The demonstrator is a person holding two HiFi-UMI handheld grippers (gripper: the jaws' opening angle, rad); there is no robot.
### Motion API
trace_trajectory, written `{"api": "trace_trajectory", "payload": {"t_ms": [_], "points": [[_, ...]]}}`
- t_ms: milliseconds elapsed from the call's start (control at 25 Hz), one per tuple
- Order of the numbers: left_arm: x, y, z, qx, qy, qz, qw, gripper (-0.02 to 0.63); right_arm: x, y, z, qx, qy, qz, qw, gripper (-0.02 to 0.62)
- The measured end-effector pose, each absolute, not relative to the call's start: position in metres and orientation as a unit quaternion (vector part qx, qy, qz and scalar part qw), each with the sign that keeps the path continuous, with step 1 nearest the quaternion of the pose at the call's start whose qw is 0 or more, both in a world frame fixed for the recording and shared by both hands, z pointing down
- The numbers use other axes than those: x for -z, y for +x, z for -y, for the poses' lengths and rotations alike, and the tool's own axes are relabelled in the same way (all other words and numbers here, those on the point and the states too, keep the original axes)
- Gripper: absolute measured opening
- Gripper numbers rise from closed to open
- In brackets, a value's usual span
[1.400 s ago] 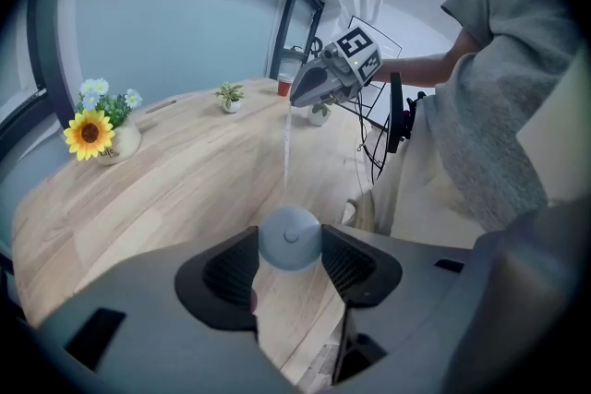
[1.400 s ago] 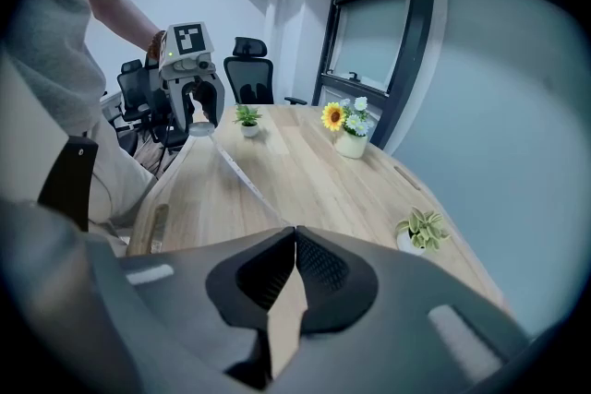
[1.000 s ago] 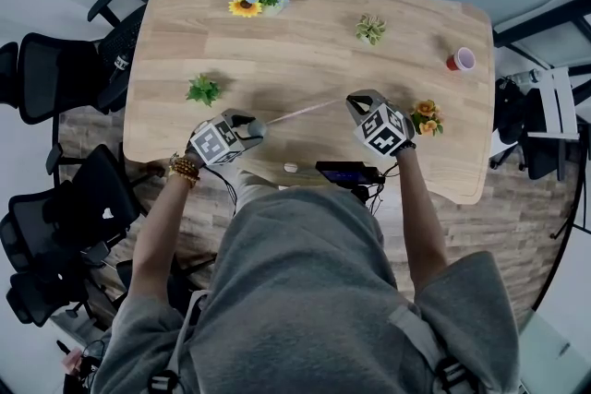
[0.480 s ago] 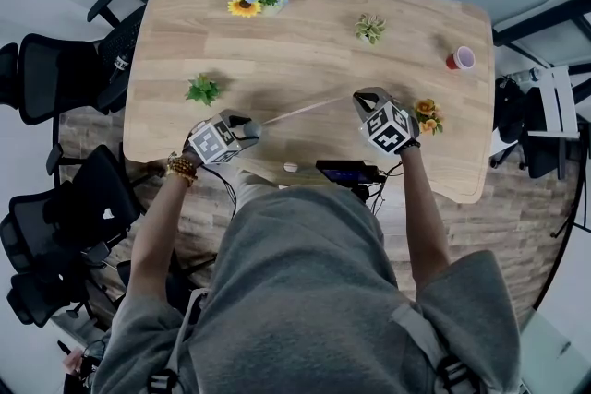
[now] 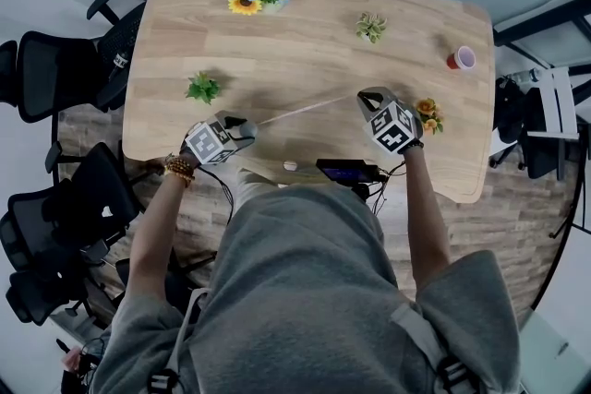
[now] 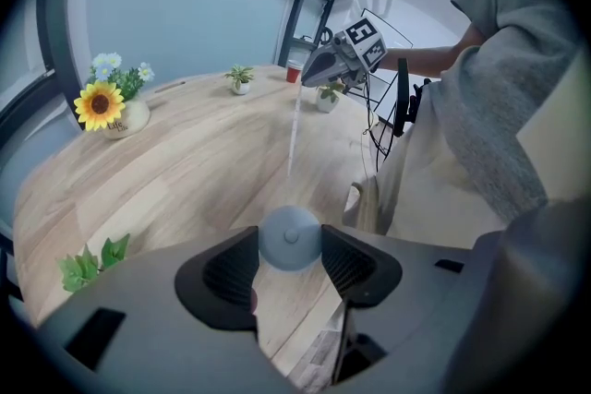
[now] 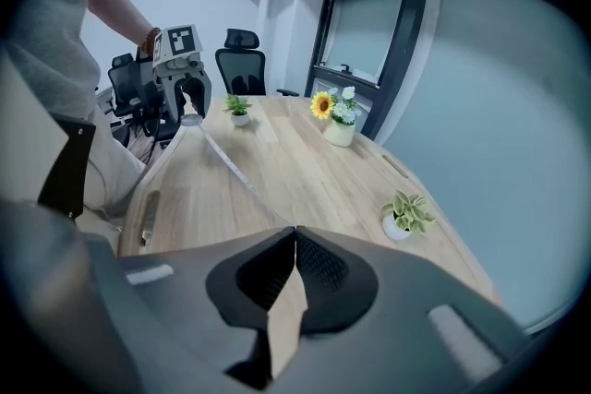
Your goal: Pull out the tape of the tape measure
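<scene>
Fingers of the left gripper stand quite wide, but they are not empty. They press on both sides of the tape measure, a small round grey-blue case. Fingers of the right gripper are squeezed almost together, with only the thin end of the tape pinched between them.

The tape measure is held over the tabletop, close to its near edge and a bit toward the left side. From it the tape runs in a straight pale line over the wood to the right gripper, which is also near that edge but more to the right.

I think pulling is the step in hand, and a good piece of tape is already out. Next, the two grippers would need to go farther apart along the line of the tape. Both holds must be tight, or the tape could slip and snap back in.

Just beside the right gripper is a pot of orange flowers. A green plant sits near the left edge, and a sunflower pot by the far edge. A red cup is near the right edge, and a dark gadget lies at the near edge.

I can read no words or brand anywhere. The cube on each gripper shows only black-and-white squares.
</scene>
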State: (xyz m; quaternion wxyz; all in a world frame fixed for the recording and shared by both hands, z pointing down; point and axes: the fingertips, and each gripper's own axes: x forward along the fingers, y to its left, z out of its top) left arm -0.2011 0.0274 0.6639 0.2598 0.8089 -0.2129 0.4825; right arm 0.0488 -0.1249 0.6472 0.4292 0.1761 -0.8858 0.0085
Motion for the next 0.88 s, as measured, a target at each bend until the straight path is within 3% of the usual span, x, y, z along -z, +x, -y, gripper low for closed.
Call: {"api": "trace_trajectory", "payload": {"t_ms": [880], "points": [[-0.670, -0.208, -0.028, -0.474, 0.805, 0.233, 0.269, 0.218, -0.645, 0.055, 0.135, -0.005, 0.197, 0.879, 0.434, 0.014]]}}
